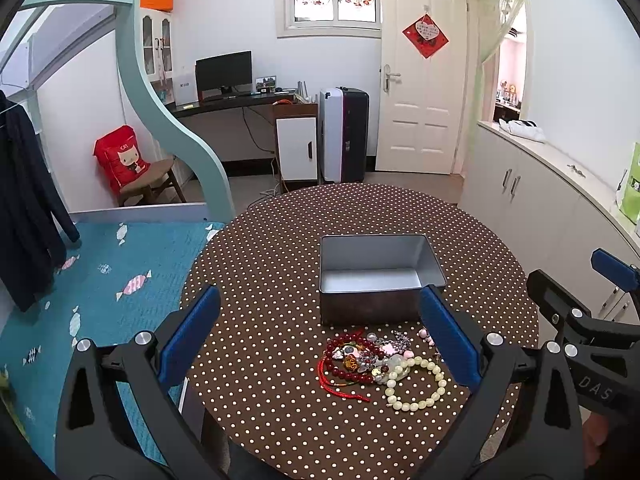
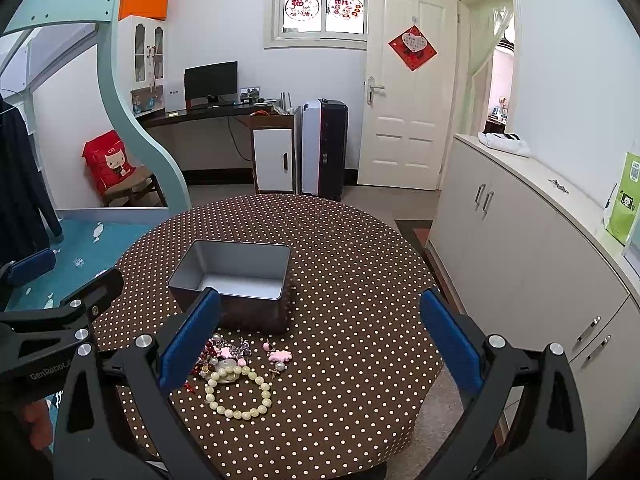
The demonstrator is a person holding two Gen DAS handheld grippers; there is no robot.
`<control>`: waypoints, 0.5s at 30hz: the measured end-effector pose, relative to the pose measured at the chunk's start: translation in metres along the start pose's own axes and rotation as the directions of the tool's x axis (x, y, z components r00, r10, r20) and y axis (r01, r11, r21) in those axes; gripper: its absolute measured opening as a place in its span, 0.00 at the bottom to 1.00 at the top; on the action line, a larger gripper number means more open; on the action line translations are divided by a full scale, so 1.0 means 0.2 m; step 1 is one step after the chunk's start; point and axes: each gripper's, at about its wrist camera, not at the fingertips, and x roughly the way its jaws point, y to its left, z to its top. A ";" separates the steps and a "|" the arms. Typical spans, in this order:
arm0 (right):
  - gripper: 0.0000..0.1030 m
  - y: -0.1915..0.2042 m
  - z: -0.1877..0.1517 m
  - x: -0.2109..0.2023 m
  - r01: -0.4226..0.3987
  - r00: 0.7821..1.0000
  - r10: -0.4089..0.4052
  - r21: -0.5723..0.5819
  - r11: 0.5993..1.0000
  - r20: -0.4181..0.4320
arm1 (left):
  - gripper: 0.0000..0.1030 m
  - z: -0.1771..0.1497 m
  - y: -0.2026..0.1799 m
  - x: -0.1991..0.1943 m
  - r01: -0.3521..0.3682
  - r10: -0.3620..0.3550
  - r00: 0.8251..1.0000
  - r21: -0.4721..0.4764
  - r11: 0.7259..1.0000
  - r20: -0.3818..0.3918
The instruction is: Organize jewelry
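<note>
An empty grey metal tin (image 1: 376, 276) stands on the round polka-dot table (image 1: 280, 264); it also shows in the right wrist view (image 2: 236, 276). In front of it lies a jewelry pile: a cream bead bracelet (image 1: 416, 384) (image 2: 238, 394), a dark red bead bracelet (image 1: 348, 362), a red cord (image 1: 336, 388), pink charms (image 2: 280, 356) and small tangled pieces (image 1: 384, 348). My left gripper (image 1: 320, 332) is open, held above the pile's near side. My right gripper (image 2: 320, 336) is open, to the right of the pile. Each gripper shows at the edge of the other's view.
A bed with a blue cover (image 1: 100, 280) lies left of the table. White cabinets (image 2: 520, 240) run along the right. A desk with a monitor (image 1: 224, 72), a suitcase (image 1: 344, 132) and a closed door (image 1: 420, 80) are at the back.
</note>
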 end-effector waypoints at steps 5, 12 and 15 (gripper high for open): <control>0.93 0.00 0.00 0.00 -0.001 1.000 0.001 0.001 1.000 0.001 | 0.95 0.00 0.00 0.01 -0.001 0.001 1.000 0.000 1.000 0.002; 0.93 0.01 -0.01 0.01 0.001 1.000 -0.001 0.001 1.000 -0.001 | 0.95 0.01 0.00 0.01 0.000 0.000 1.000 0.000 1.000 -0.001; 0.93 0.00 -0.01 0.01 0.001 1.000 -0.001 0.001 1.000 -0.003 | 0.95 0.01 0.00 0.02 -0.003 0.003 1.000 0.000 1.000 -0.006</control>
